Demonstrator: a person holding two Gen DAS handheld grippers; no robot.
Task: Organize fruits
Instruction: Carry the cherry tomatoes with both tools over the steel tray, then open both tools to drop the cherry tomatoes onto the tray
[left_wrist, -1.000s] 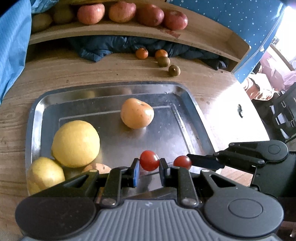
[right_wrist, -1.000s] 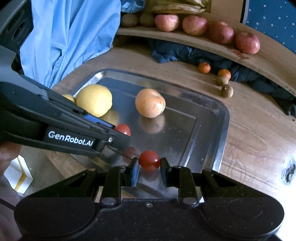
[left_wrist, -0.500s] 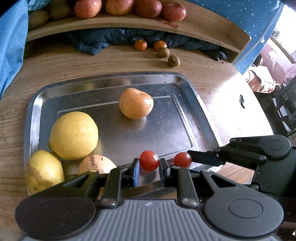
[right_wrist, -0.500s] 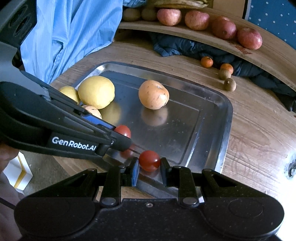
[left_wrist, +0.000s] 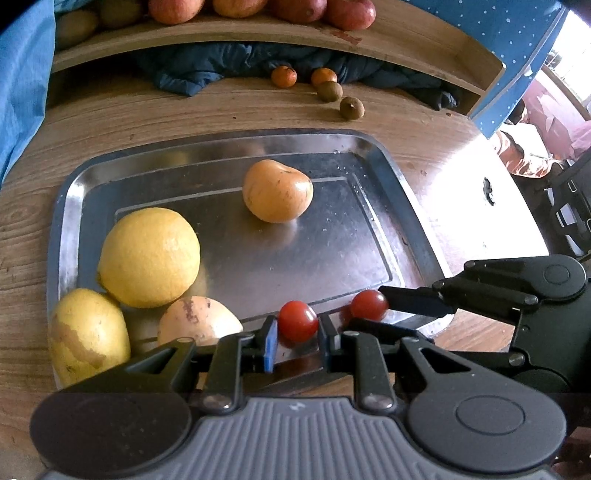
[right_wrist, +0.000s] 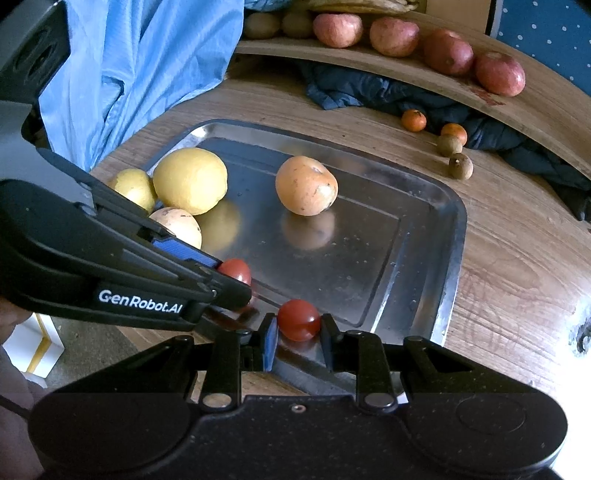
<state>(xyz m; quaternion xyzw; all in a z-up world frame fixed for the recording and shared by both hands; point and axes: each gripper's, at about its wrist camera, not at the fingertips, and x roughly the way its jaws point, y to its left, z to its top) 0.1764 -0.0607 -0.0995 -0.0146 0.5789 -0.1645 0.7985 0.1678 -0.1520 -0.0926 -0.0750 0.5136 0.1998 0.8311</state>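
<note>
My left gripper is shut on a red cherry tomato over the near edge of the steel tray. My right gripper is shut on a second cherry tomato just to its right; that tomato shows in the left wrist view. The left one shows in the right wrist view. In the tray lie a large yellow citrus, a yellow pear, a pale fruit and an orange-tan fruit.
Two small oranges and two brown round fruits lie on the wooden table behind the tray. A raised shelf holds red apples. A dark blue cloth lies under it. Blue fabric hangs at the left.
Both grippers, each still holding its tomato, have drawn back toward the near edge of the tray and risen a little. The fruits in the tray have not moved.
</note>
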